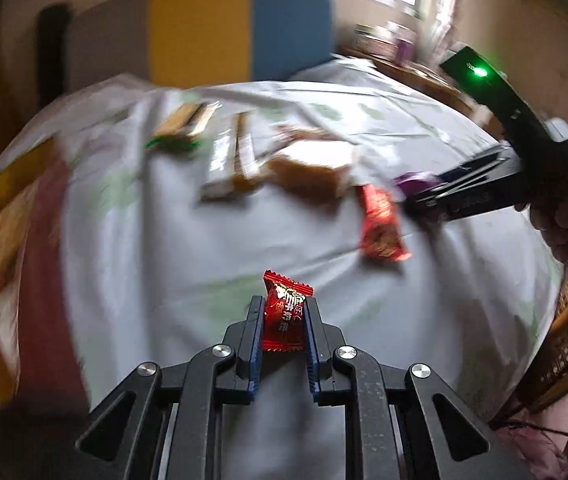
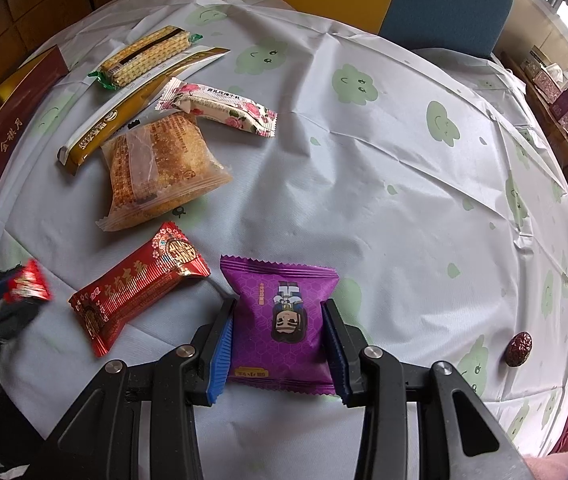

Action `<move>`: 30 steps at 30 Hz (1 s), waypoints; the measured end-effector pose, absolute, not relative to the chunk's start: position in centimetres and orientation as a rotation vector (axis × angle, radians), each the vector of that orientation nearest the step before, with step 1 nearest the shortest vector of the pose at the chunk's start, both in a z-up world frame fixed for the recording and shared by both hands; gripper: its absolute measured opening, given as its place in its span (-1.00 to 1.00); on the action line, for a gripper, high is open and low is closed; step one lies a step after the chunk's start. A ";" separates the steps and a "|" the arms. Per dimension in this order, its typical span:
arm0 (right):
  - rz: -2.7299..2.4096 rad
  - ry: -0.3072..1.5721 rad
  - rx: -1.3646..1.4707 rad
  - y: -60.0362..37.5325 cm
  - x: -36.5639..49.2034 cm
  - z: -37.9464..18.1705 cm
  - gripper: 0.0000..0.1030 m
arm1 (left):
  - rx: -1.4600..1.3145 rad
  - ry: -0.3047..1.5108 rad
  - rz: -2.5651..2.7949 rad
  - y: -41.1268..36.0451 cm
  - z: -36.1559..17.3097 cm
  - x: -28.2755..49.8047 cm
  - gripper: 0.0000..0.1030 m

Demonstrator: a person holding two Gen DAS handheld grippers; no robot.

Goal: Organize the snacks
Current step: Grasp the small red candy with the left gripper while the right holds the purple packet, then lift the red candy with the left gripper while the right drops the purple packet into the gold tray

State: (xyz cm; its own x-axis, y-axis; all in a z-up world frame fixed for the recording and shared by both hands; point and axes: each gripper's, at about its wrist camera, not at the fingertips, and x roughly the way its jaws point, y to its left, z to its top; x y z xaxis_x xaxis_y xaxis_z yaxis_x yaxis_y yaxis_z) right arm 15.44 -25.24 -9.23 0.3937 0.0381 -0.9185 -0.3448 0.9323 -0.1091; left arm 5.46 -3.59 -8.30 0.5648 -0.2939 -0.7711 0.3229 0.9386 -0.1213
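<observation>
Both grippers hold a snack above the worktop, beside the row of packets.

The left gripper (image 1: 284,312) has its jaws narrow, clamped on a small red candy (image 1: 286,314) that stands upright between the pads. The right gripper (image 2: 280,344) grips a purple packet (image 2: 282,320) by its two sides, long axis running away from the jaws. A red bar (image 2: 140,286) lies just left of it, between the two grippers, at the near end of the row running toward the worktop's (image 2: 364,160) far left edge.
</observation>
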 end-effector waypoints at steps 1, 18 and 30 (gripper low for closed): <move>0.247 1.145 -0.302 -25.3 15.4 -9.2 -0.20 | 0.021 0.893 -0.357 -3.0 -8.3 4.9 -0.64; 0.263 1.093 -0.220 -25.2 13.8 -6.3 -0.26 | -0.003 0.816 -0.351 -2.2 -9.0 3.4 -0.64; 0.670 0.986 -0.174 -15.3 11.2 1.1 -0.26 | -0.066 0.796 -0.368 -1.3 -9.1 3.0 -0.65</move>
